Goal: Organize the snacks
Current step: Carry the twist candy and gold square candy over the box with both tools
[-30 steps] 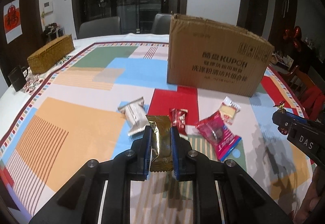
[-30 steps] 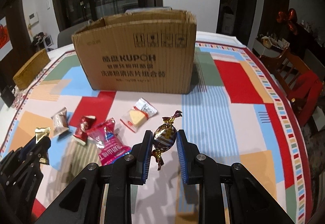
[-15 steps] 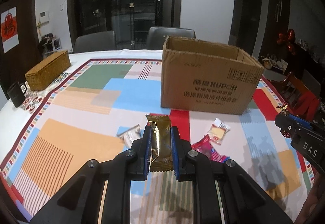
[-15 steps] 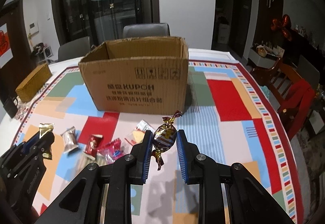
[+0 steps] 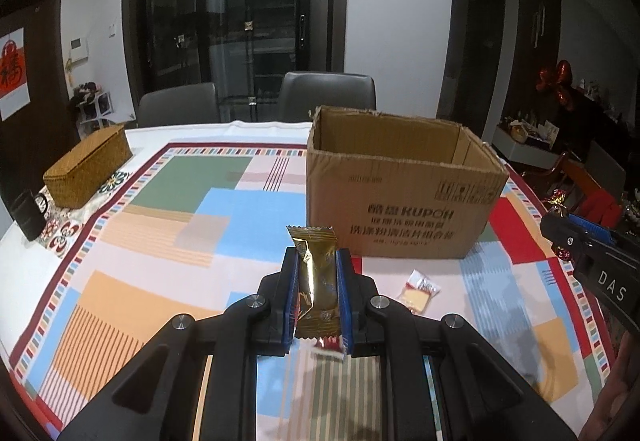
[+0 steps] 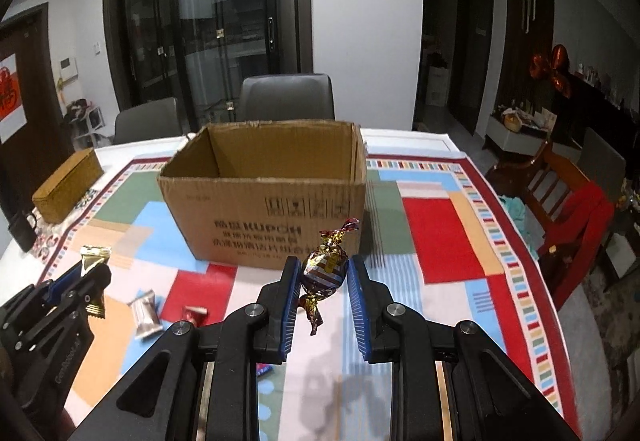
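Note:
My left gripper (image 5: 317, 269) is shut on a gold foil snack packet (image 5: 316, 277), held upright above the table in front of the open cardboard box (image 5: 400, 209). My right gripper (image 6: 323, 273) is shut on a round foil-wrapped candy (image 6: 323, 269) with twisted ends, held high in front of the same box (image 6: 264, 217). The left gripper also shows at the lower left of the right wrist view (image 6: 86, 273). Loose snacks lie on the tablecloth: a yellow-and-white packet (image 5: 418, 289), a silver packet (image 6: 145, 315) and a red one (image 6: 194, 315).
A woven basket (image 5: 88, 171) and a dark mug (image 5: 28, 215) stand at the table's far left. Two grey chairs (image 5: 326, 95) stand behind the table. A wooden chair with red cloth (image 6: 576, 217) stands to the right.
Both grippers have risen with their snacks; the box's open inside now shows and the loose snacks sit lower in view.

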Action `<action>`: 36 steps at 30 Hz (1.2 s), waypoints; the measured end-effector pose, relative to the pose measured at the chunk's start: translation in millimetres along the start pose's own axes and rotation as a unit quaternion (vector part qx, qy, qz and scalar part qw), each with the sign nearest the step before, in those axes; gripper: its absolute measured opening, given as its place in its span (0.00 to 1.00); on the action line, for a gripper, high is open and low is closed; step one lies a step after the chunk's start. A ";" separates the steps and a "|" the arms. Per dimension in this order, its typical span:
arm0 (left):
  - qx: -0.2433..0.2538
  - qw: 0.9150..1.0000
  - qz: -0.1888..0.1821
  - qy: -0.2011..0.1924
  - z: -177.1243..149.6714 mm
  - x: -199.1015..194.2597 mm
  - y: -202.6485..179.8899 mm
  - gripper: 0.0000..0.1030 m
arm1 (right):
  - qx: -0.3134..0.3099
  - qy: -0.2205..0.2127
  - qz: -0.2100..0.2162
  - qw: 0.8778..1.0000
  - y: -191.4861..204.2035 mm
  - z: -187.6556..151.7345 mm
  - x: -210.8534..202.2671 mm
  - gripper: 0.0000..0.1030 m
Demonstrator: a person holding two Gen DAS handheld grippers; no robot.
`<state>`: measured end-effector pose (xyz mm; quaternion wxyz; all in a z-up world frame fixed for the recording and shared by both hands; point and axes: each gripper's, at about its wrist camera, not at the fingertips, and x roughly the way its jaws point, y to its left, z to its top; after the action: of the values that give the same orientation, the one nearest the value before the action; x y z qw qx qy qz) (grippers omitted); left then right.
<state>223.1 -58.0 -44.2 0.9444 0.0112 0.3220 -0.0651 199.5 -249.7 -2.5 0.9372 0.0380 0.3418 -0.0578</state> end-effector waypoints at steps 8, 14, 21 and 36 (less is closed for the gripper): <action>0.005 1.000 -0.004 -0.012 26.7 4.7 -2.8 0.18 | -0.005 -0.015 -0.001 1.000 1.7 23.5 1.8 0.25; 0.012 1.000 -0.010 -0.021 49.2 11.3 -2.4 0.18 | -0.010 -0.030 -0.003 1.000 4.0 43.3 4.2 0.25; 0.034 0.999 -0.024 -0.020 78.0 22.2 -6.6 0.18 | -0.020 -0.040 -0.002 0.999 10.2 62.6 11.7 0.25; 0.089 0.994 -0.052 -0.023 130.5 55.2 -22.9 0.18 | -0.025 -0.047 0.005 0.999 13.0 104.0 34.4 0.25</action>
<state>342.6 -95.2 25.9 0.9422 0.0764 0.2933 -0.1431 293.6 -251.2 55.1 0.9532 0.0131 0.2985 -0.0466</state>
